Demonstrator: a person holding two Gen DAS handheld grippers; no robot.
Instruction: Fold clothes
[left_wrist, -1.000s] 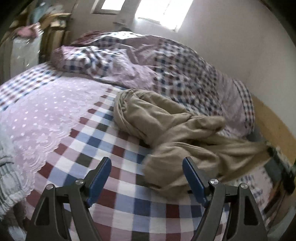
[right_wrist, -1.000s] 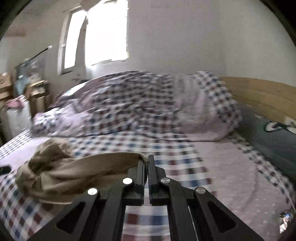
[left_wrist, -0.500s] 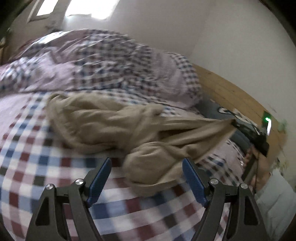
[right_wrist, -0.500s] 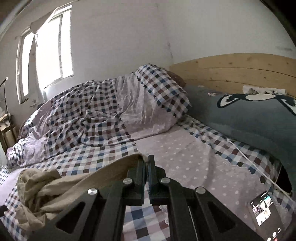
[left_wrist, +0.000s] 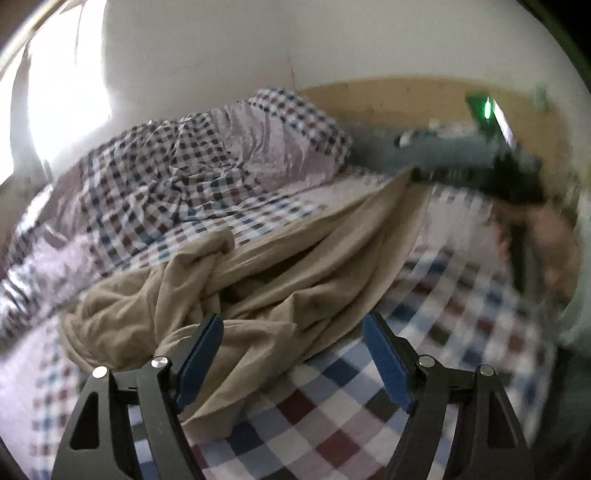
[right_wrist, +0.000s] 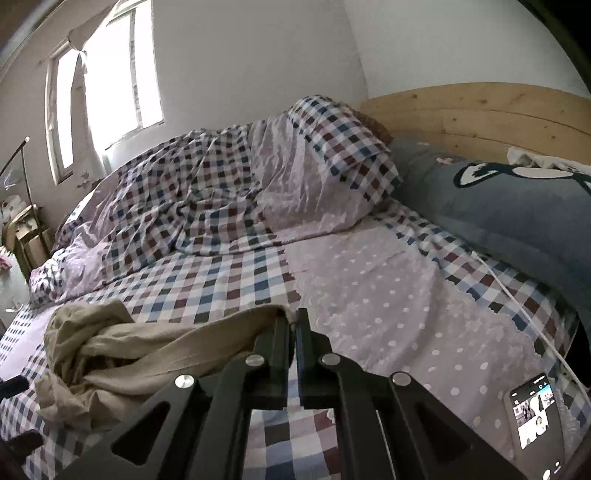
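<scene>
**A:** Bedroom setup, with everything happening on a checked blue, red and white cotton bedsheet (right_wrist: 229, 280). A crumpled beige soft-fabric garment (left_wrist: 258, 291) lies bunched just ahead of the left gripper (left_wrist: 291, 354), whose blue-padded tongs are spread wide with nothing between them. The right gripper (right_wrist: 291, 325) has its tongs pinched tight on one edge of that garment, which stretches off to its left into a twisted heap.

**B:** So what's the trick for this bit?

**A:** My guess is it needs spreading flat before any fold makes sense. Keep the right pinch firm and the cloth taut, then have the left tongs take the loose edge right in front of them, not the knotted middle. Pull both ways evenly so the twist drops out. Can't tell what kind of garment it is while it's wadded like this.

**B:** Anything in the way?

**A:** A rumpled checked and lilac quilt (right_wrist: 207, 192) is piled beyond both tongs, so there's limited flat room that way. A black smartphone with a lit screen (right_wrist: 535, 410) lies to the right of the right tongs, with a thin white cable (right_wrist: 517, 295) beyond it. A big grey-blue plush pillow (right_wrist: 517, 210) sits further right, against the pale wooden headboard (right_wrist: 480, 114). I'd keep the cloth off that phone.
</scene>
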